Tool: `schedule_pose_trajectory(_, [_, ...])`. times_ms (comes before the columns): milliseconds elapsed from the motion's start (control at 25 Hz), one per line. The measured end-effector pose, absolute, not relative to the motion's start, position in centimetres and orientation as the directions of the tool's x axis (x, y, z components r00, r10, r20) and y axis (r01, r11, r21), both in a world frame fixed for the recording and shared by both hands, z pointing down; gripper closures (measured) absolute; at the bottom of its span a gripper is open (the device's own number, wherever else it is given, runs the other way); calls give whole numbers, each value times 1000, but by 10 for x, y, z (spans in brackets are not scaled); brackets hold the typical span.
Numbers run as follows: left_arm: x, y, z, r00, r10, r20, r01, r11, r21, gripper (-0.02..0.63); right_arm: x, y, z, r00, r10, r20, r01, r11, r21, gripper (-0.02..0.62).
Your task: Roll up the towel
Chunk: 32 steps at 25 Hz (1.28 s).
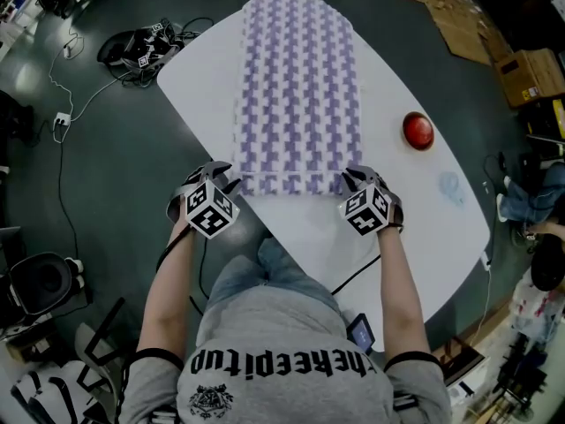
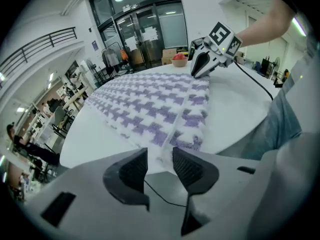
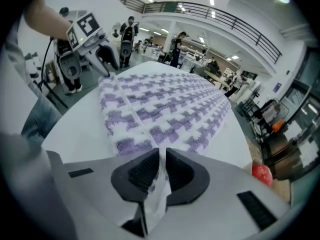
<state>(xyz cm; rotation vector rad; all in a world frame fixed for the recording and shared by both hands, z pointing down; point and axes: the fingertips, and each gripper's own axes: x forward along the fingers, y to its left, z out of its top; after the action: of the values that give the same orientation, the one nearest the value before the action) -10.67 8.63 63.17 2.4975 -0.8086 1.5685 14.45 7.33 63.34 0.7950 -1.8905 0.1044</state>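
Note:
A purple-and-white checked towel (image 1: 300,87) lies flat along the white table (image 1: 415,228), with its near edge folded over once into a narrow band. My left gripper (image 1: 221,173) is at the towel's near left corner. In the left gripper view its jaws (image 2: 160,156) stand apart, the white towel (image 2: 150,104) edge lies loose in the gap, and the pads do not press on it. My right gripper (image 1: 357,179) is at the near right corner. In the right gripper view it (image 3: 161,166) is shut on the towel (image 3: 165,104) edge, and cloth is pinched between the pads.
A red round object (image 1: 418,130) sits on the table to the right of the towel. A black cable (image 1: 357,276) crosses the table's near edge. Cables and gear (image 1: 141,47) lie on the floor at the left. Cardboard boxes (image 1: 530,73) stand at the upper right.

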Motion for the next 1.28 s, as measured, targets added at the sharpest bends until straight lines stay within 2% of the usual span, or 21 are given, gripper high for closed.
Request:
schedule_pose_trajectory(240, [-113, 73, 602, 426, -458, 780, -604, -786, -132, 446, 150, 67, 614, -298, -503, 811, -699, 694, 173, 552])
schedule_pose_trajectory(480, [-96, 73, 586, 440, -438, 784, -424, -871, -248, 443, 145, 45, 600, -306, -528, 792, -688, 698, 199, 543])
schedule_pose_trajectory(600, [-93, 80, 582, 435, -476, 764, -425, -857, -292, 439, 145, 54, 586, -324, -558, 764, -674, 703, 228, 543])
schedule_pose_trajectory(720, [-86, 84, 562, 494, -503, 709, -436, -849, -298, 439, 140, 75, 579, -366, -535, 761, -619, 751, 231, 543])
schedule_pose_trajectory(880, [-55, 116, 554, 600, -399, 693, -254, -917, -308, 439, 138, 109, 605, -372, -445, 815, -508, 832, 222, 530])
schedule_pose_trajectory(1000, [-54, 125, 585, 553, -299, 778, -143, -954, -266, 437, 134, 112, 625, -341, -387, 857, -452, 867, 212, 509])
schedule_pose_trajectory(1120, [-62, 128, 618, 475, -236, 848, -116, -972, -206, 390, 142, 111, 636, -309, -364, 879, -422, 880, 217, 487])
schedule_pose_trajectory(1280, [-73, 140, 644, 385, -240, 891, -123, -970, -208, 385, 156, 120, 648, -265, -358, 896, -385, 891, 242, 476])
